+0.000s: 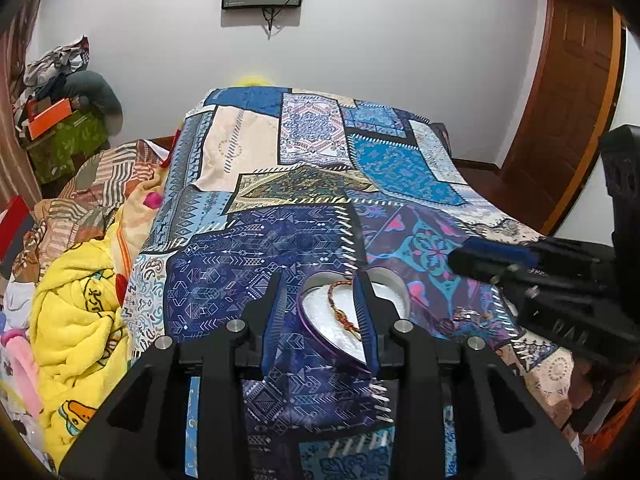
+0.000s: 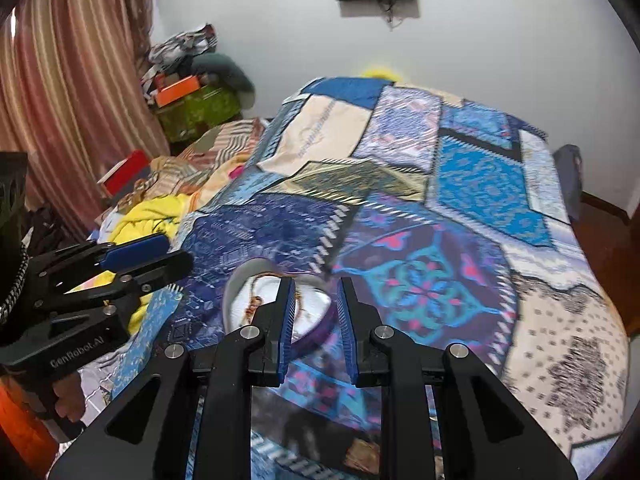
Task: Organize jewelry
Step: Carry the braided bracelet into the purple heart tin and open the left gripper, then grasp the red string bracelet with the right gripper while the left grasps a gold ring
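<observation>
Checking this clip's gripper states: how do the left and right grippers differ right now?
The left gripper stands wider apart than the right gripper. The left straddles the heart-shaped box rim, with the braided bracelet lying in the box between its fingers; the right has only the quilt between its fingers, beside the box. Both are open, empty and angled downward.

The heart-shaped box (image 2: 276, 300) is partly hidden and blurred.

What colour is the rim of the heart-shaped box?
Purple, around a white lining; the heart-shaped box shows it best in the left wrist view.
</observation>
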Motion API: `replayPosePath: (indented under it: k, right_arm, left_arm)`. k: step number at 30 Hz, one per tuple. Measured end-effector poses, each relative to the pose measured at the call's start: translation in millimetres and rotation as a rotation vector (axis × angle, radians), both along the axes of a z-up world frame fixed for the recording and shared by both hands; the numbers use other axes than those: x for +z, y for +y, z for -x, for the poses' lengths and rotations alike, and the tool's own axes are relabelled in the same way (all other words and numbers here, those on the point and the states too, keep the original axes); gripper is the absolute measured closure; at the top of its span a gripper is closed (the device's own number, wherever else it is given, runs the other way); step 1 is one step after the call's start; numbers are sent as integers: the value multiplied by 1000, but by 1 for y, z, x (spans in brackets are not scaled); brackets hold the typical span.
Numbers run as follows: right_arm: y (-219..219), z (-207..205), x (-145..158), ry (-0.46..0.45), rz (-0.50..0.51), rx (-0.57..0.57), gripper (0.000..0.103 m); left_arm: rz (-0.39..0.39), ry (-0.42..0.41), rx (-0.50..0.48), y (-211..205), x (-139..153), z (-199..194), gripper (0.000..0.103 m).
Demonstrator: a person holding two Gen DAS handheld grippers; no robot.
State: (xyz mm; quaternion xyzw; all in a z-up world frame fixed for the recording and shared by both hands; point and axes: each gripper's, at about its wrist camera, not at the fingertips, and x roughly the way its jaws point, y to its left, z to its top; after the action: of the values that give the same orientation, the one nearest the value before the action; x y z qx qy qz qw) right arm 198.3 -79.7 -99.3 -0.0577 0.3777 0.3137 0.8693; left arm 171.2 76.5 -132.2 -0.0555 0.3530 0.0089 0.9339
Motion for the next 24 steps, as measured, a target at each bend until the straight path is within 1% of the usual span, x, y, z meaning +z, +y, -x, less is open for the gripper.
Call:
replayPosePath:
  k: [5, 8, 11, 18, 24]
  right_arm:
    - [-26, 8, 6, -11, 7, -51, 82]
    - [-43, 12, 7, -13, 17, -82, 78]
    - [-59, 18, 5, -16, 33, -113, 72]
    - [-100, 29, -1, 0, 55, -171, 71]
    - [-121, 34, -14, 34, 74, -199, 71]
  left_arm:
    - [-13, -7, -28, -17, 9, 10, 65]
    - [-15, -5, -48, -30, 12, 14, 62]
    - [-18, 4, -76, -45, 11, 17, 61]
    - [-13, 60, -151, -83, -4, 15, 61]
    - [-8, 120, -209, -112, -23, 12, 61]
